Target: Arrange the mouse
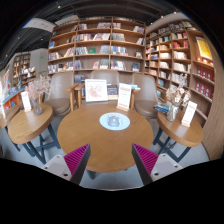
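Note:
A small pale mouse rests on a round light-blue mat near the far side of a round wooden table. My gripper hovers above the table's near edge, well short of the mouse. Its two fingers, with magenta pads, stand wide apart and open, with nothing between them.
Upright sign cards stand at the table's far edge. Smaller wooden tables flank it: one at the left with a vase, one at the right with flowers and a card. Chairs and tall bookshelves fill the background.

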